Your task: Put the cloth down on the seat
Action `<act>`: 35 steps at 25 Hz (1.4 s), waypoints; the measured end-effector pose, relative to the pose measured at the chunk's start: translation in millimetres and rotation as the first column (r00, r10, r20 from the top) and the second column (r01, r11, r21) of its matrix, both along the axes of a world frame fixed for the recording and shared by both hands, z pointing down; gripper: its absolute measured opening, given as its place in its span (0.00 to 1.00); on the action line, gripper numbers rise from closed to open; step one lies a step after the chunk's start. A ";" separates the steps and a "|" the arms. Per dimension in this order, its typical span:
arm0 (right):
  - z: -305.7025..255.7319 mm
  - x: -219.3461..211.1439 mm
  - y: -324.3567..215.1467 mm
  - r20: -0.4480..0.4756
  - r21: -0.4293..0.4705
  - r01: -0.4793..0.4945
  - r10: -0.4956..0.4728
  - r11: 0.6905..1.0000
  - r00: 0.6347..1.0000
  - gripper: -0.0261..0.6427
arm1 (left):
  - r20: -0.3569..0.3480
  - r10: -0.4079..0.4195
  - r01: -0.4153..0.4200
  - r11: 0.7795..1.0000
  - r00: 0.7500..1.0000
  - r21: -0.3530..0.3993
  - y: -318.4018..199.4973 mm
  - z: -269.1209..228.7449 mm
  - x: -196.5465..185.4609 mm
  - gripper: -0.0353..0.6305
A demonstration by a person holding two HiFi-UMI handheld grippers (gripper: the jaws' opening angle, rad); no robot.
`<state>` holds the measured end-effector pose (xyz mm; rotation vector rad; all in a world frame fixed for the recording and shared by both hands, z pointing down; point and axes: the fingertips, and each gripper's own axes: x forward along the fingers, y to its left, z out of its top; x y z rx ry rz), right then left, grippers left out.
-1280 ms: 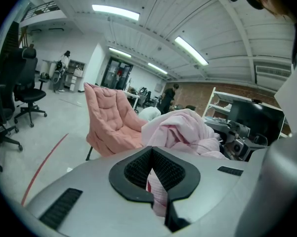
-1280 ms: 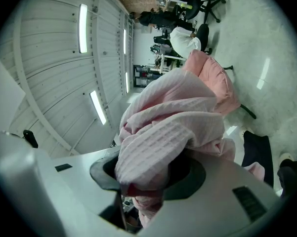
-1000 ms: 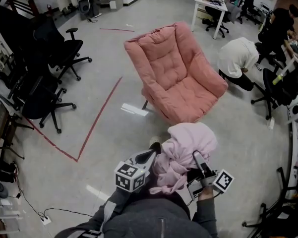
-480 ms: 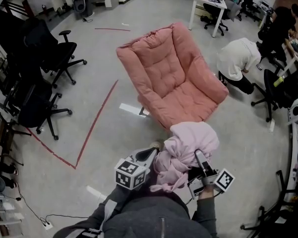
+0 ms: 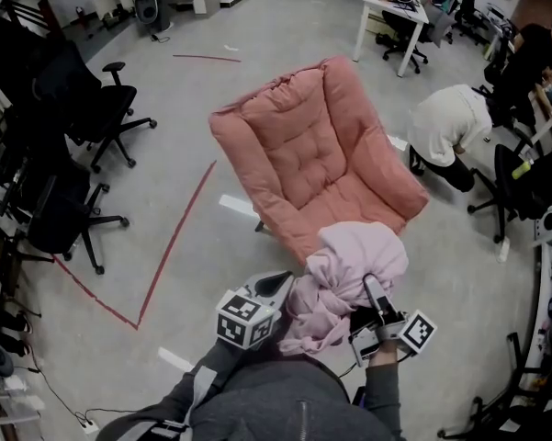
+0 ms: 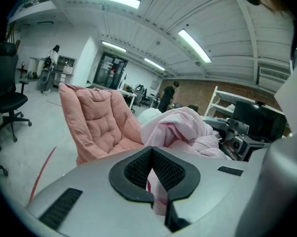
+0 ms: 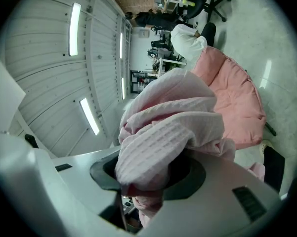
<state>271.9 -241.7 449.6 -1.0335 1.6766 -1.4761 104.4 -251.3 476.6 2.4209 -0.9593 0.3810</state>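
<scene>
While the cloth is carried: a bunched pink cloth (image 5: 349,269) is held clear of the floor (image 5: 165,136) between the left gripper (image 5: 287,285) and the right gripper (image 5: 373,289), just short of the seat (image 5: 354,196) of a pink armchair (image 5: 298,141).
Left gripper: it is closed narrow on a thin fold, with a pink strip visible between the ribbed pads (image 6: 138,169).
Right gripper: it is clamped on a thick wad, the jaws held partly apart by the bulk, and fabric is heaped over its top.
Why two grips: the bundle is judged loose and floppy; pinched from both sides, its ends are gathered up, though one knot of fabric hangs low toward the carrier.
Seat: the cushion is shown bare and turned toward the carrier, its front edge near the cloth but not yet beneath it.
Stage: the approach is judged to be under way, with the release not yet begun.
Next move: the bundle would need to be brought over the cushion, lowered, and freed from both grips.
Risk: a fold could be caught on the ribbed pads, or the cloth, if let go at the front lip, could slide to the floor.
Surroundings: black office chairs (image 5: 83,108) and a red tape line (image 5: 179,237) are seen at left; a person in a white top (image 5: 445,122) is bent over beyond the armchair, well apart.
</scene>
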 end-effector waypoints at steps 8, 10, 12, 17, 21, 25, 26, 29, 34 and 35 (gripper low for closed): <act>-0.6 -3.0 -73.0 -0.010 -0.016 -0.007 0.007 1.000 1.000 0.30 | -0.014 0.005 -0.005 1.000 1.000 -0.019 -76.2 4.2 -2.3 0.06; 0.9 0.0 -86.8 -0.023 -0.019 -0.015 0.014 1.000 1.000 0.30 | -0.022 0.017 -0.017 1.000 1.000 -0.020 -91.8 5.6 0.7 0.06; 0.9 2.2 -101.2 -0.037 -0.017 -0.025 0.024 1.000 0.999 0.30 | -0.031 0.033 -0.034 0.999 0.999 -0.019 -106.6 6.9 3.4 0.06; 4.4 6.2 -137.5 -0.059 -0.024 -0.036 0.034 0.999 0.998 0.30 | -0.041 0.067 -0.069 0.997 0.997 -0.028 -140.8 14.7 10.6 0.06; 9.4 11.7 -161.9 -0.103 -0.040 -0.034 0.030 0.999 0.994 0.30 | -0.062 0.098 -0.100 0.994 0.993 -0.034 -162.6 19.0 19.3 0.07; 14.2 23.2 -190.5 -0.159 -0.030 -0.005 0.000 1.000 0.987 0.29 | -0.064 0.125 -0.126 0.992 0.990 -0.014 -184.5 20.4 31.3 0.07; 16.1 26.1 -198.3 -0.167 -0.031 0.005 -0.010 1.000 0.986 0.29 | -0.063 0.127 -0.128 0.992 0.990 -0.010 -190.1 20.7 33.7 0.07; 22.5 33.2 -221.6 -0.200 -0.038 0.049 -0.056 0.998 0.978 0.29 | -0.070 0.108 -0.109 0.994 0.992 -0.007 -205.3 22.4 38.7 0.07; 38.7 24.2 -269.2 -0.313 -0.042 0.147 -0.153 0.988 0.937 0.30 | -0.072 0.044 -0.046 0.999 0.996 -0.029 -235.4 38.1 37.9 0.07; 43.2 20.9 -279.2 -0.332 -0.037 0.170 -0.172 0.985 0.927 0.29 | -0.078 0.025 -0.028 0.999 0.997 -0.038 -241.6 43.0 38.0 0.06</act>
